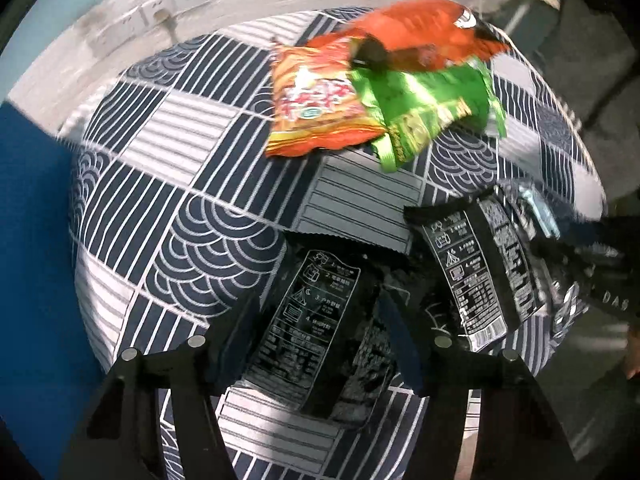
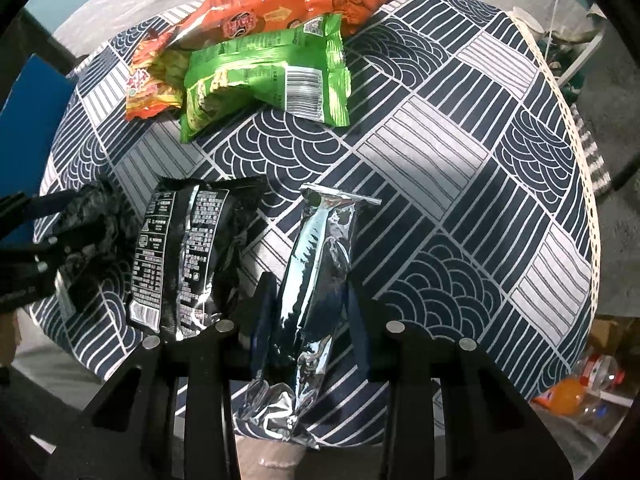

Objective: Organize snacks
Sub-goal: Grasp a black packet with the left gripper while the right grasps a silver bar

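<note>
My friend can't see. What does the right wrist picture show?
The right gripper is shut on a silver packet over a round table with a blue patterned cloth. A black packet lies just left of it, and green and orange bags are piled at the far edge.

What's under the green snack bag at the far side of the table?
The green snack bag overlaps a yellow-orange packet on its left, and its far edge lies against the big orange bag. Whatever is beneath its middle is covered.
</note>
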Demonstrator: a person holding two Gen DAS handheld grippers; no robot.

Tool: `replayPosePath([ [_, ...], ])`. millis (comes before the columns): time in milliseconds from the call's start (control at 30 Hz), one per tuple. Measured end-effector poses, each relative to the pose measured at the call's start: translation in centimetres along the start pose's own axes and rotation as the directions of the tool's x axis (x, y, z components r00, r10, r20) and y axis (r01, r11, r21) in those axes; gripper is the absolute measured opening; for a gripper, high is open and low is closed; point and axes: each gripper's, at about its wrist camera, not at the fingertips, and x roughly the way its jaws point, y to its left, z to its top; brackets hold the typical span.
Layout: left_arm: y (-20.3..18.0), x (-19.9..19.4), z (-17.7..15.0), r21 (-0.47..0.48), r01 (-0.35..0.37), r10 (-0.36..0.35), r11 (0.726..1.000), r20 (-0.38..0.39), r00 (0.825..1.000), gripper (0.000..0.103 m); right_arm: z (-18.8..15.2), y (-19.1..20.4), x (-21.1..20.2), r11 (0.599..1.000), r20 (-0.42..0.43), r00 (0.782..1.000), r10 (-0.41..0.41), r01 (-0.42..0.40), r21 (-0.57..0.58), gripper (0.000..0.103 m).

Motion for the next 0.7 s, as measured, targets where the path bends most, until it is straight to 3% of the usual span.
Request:
replayPosePath([
  [67, 0.7, -0.3, 0.1, -0.039, 0.032, -0.033, 0.999, -0.018, 0.999, 0.067, -0.2, -0.1, -0.5, 1.000, 0.005, 1.000, 0.002, -0.002, 0.002, 0.034],
  [133, 0.8, -0.4, 0.2, -0.058, 0.049, -0.051, 0.997, -0.028, 0.998, 0.079, -0.2, -0.1, -0.8, 1.000, 0.010, 1.000, 0.006, -0.006, 0.006, 0.034],
  [200, 0.6, -0.8, 0.0, -0.045, 0.059, -0.060, 0.997, -0.023, 0.998, 0.080, -0.2, -0.1, -1.2, 1.000, 0.012, 1.000, 0.011, -0.011, 0.009, 0.040],
  [533, -2.0, 0.8, 0.0, 0.110, -0.050, 0.057, 0.993, -0.057, 0.997, 0.086, -1.0, 0.6, -0.7, 1.000, -0.006, 1.000, 0.001, -0.001, 0.014, 0.042],
  [700, -2.0, 2.5, -0.1, 0.104, -0.068, 0.077, 0.992, -0.082, 0.994, 0.086, -1.0, 1.2, 0.8, 1.000, -0.030, 0.999, -0.016, 0.016, 0.011, 0.042],
])
